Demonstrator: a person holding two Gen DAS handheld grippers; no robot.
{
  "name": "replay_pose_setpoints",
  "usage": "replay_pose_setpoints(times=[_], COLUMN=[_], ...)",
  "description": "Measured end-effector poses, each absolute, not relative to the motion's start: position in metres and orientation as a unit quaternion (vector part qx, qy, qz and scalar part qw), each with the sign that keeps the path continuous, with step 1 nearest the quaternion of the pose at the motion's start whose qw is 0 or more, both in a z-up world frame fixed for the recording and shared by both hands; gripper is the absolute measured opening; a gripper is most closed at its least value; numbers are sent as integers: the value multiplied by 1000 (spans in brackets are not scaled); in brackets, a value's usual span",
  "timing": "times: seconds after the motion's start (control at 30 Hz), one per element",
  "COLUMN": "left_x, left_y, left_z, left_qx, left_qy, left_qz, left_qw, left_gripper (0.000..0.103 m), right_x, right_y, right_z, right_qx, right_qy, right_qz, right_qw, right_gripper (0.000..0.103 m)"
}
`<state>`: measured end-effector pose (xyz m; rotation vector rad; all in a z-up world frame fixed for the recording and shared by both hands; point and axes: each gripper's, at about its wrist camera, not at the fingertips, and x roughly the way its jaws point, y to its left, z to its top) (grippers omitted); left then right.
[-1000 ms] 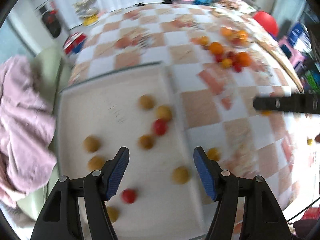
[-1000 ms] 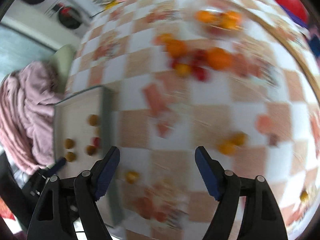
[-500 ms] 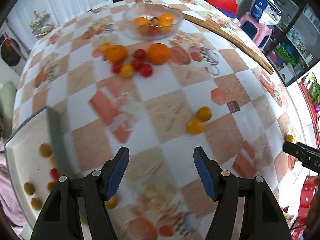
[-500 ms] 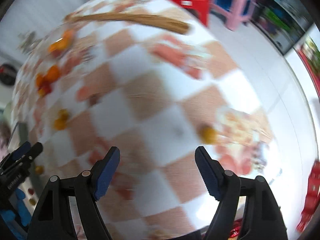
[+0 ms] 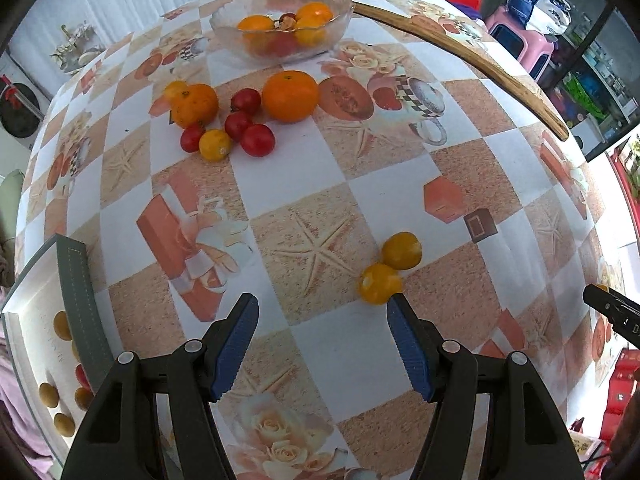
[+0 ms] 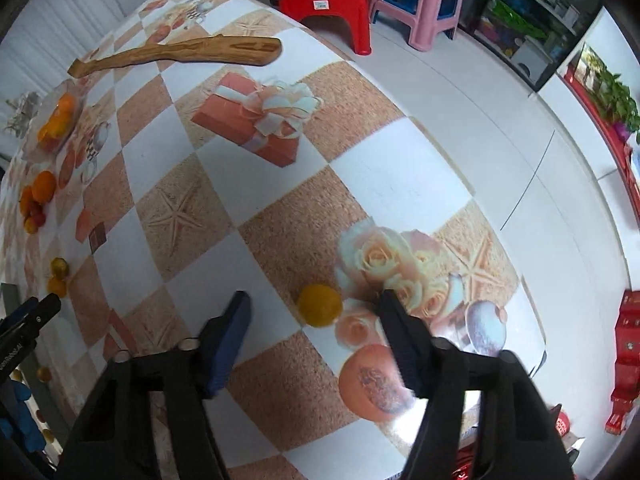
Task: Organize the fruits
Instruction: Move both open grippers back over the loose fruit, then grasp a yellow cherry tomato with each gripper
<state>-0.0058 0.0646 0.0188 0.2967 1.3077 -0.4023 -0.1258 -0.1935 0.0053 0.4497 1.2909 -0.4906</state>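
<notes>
Yellow fruit (image 6: 319,305) sits between the down-pointing right claw's (image 6: 314,318) closing, untouching jaws.

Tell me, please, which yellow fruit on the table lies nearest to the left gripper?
The lower yellow fruit of the touching pair, just above the left gripper's right fingertip. Its partner lies farther up; the yellow one among the red tomatoes is far off.

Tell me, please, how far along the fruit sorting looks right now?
Partly done. Some small fruits already lie in the tray, and the glass bowl holds oranges. In hand: the right gripper, its jaws just closing, brackets a lone yellow fruit without gripping it; the left gripper is open and empty near two yellow fruits. Left: those, plus the cluster of oranges and tomatoes.
</notes>
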Motion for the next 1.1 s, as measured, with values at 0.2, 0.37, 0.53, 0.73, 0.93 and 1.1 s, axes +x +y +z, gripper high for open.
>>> replay_pose_setpoints(times=[0.2,0.37,0.53,0.73,0.93,1.1], left_x=[-6,-4,-3,-5,-5,-4], left_y=[57,51,44,39,35,57], left_z=[16,14,11,15,16,23], left_qx=[136,136,146,145,134,95], left_qy=[603,603,601,594,601,614], left_qz=[-193,-194,-195,-214,-233,-239], left_qw=[762,762,761,761,753,746], left_gripper=[68,68,67,29,22,22], right_x=[-126,-125,-119,-131,-144,-139], right_y=[-184,-171,-152,-153,-176,-177], right_z=[8,13,14,23,24,26], right_qx=[201,218,215,231,248,248], right_qy=[596,598,599,587,586,584], right_qz=[-215,-192,-165,-153,-166,-160], right_qw=[747,747,753,761,753,756], right_gripper=[28,24,24,24,24,24])
